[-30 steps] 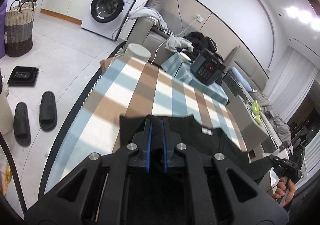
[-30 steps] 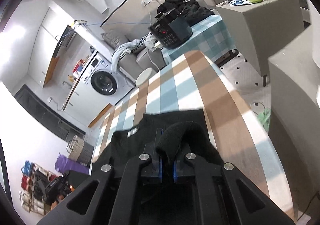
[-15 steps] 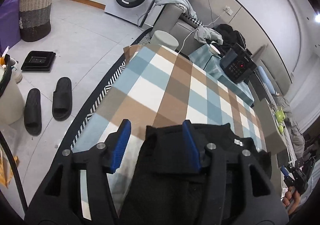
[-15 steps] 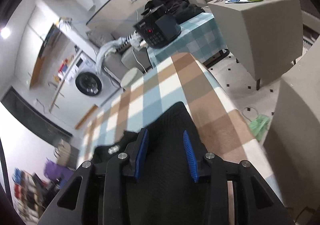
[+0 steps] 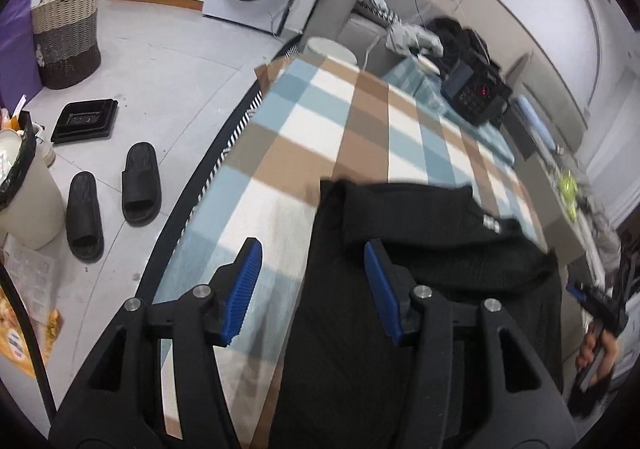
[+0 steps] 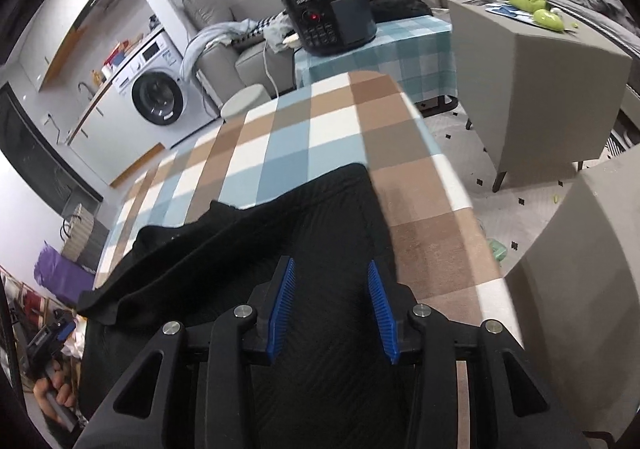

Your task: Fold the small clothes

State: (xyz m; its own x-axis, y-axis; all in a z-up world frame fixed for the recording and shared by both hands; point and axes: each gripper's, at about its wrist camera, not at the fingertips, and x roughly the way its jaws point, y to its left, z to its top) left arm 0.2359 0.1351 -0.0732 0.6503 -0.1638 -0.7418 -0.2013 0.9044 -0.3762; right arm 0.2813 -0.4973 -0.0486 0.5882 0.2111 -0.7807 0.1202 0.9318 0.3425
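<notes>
the black knit garment is lying folded on the checked brown, blue and white tablecloth at lower centre; you are holding your left gripper and right gripper parted, gripping nothing.

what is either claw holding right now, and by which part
Nothing is held: the left claw and right claw both stand open above the black garment, pads clear of the cloth.

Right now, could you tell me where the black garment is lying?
The black garment lies on the checked tablecloth at its near end, under both open grippers; in the right wrist view it spreads leftward from the jaws.
</notes>
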